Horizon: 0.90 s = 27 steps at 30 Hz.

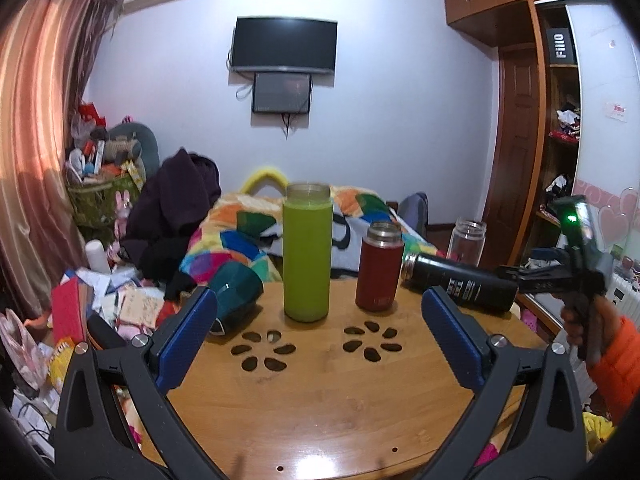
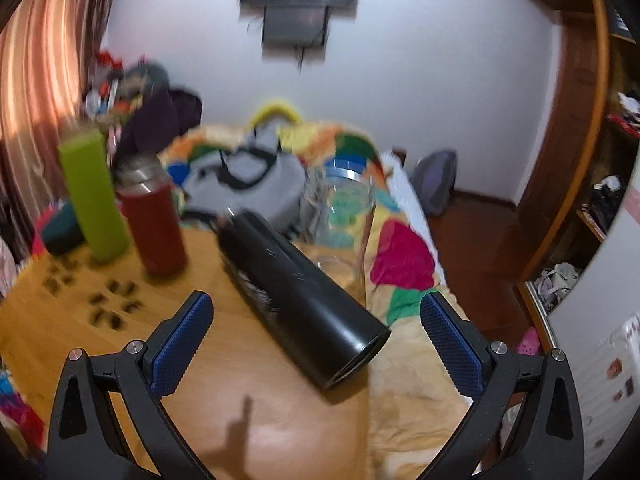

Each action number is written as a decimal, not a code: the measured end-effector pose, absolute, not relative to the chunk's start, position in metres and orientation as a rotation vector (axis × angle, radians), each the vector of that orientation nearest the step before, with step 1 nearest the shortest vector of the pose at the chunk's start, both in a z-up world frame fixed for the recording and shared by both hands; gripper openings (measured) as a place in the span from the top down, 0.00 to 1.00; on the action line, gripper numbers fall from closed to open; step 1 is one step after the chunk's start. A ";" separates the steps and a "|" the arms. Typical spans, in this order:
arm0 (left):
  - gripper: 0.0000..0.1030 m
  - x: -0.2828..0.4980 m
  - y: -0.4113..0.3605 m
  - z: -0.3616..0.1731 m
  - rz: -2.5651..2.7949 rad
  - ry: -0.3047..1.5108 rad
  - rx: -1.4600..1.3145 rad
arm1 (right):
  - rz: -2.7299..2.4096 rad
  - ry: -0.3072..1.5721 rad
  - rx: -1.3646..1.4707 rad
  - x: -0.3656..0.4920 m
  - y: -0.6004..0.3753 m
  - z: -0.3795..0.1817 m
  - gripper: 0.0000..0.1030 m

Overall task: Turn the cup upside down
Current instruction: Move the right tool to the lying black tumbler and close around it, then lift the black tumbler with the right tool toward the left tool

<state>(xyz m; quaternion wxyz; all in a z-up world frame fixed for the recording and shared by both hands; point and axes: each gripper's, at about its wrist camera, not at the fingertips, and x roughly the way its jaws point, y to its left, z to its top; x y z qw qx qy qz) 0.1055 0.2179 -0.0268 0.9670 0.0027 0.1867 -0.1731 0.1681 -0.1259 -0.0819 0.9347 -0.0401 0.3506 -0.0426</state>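
five vessels share the round wooden counter (image 1: 320, 392). a green flask (image 1: 307, 254) stands upright near the middle, a red flask (image 1: 379, 267) upright just to its right, and a clear jar (image 1: 466, 242) upright at the far right edge. a teal cup (image 1: 236, 294) lies tipped on its side at the left edge, its mouth turned toward the left claw.

the black flask (image 2: 304, 300) is tilted, close to lying flat, its steel neck pointing toward the red flask and its base toward the right claw (image 2: 316, 344). from the right wrist view it sits between that claw's blue pads (image 2: 182, 342), nearer the middle than either side, with open space on both sides; neither pad touches it. whether its body rests on the counter or hangs just above it i cannot tell, since the picture is blurred. the jar stands just behind it.

the right claw is spread wide and holds nothing. in the left wrist view a hand in an orange sleeve (image 1: 616, 356) grips its handle to the right of the black flask.

the left claw (image 1: 320, 332) is likewise spread wide and holds nothing, low over the near part of the counter. the teal cup lies just beyond its left pad, the green flask straight ahead between the pads, well apart from both.

a bed with a bright patchwork quilt (image 1: 236, 236) lies behind the counter.
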 end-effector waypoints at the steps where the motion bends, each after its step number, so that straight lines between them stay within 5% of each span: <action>1: 0.00 0.109 0.216 -0.030 -0.351 0.394 0.005 | -0.068 0.751 -0.086 0.179 -0.131 -0.088 0.00; 12: 0.00 0.134 0.205 -0.062 -0.375 0.519 0.011 | 0.123 0.982 -0.122 0.235 -0.130 -0.122 0.03; 20: 0.00 0.136 0.206 -0.069 -0.381 0.555 -0.003 | 0.131 0.955 -0.150 0.217 -0.123 -0.121 0.37; 27: 0.00 0.134 0.210 -0.066 -0.386 0.565 -0.038 | 0.153 0.933 -0.153 0.190 -0.109 -0.115 0.40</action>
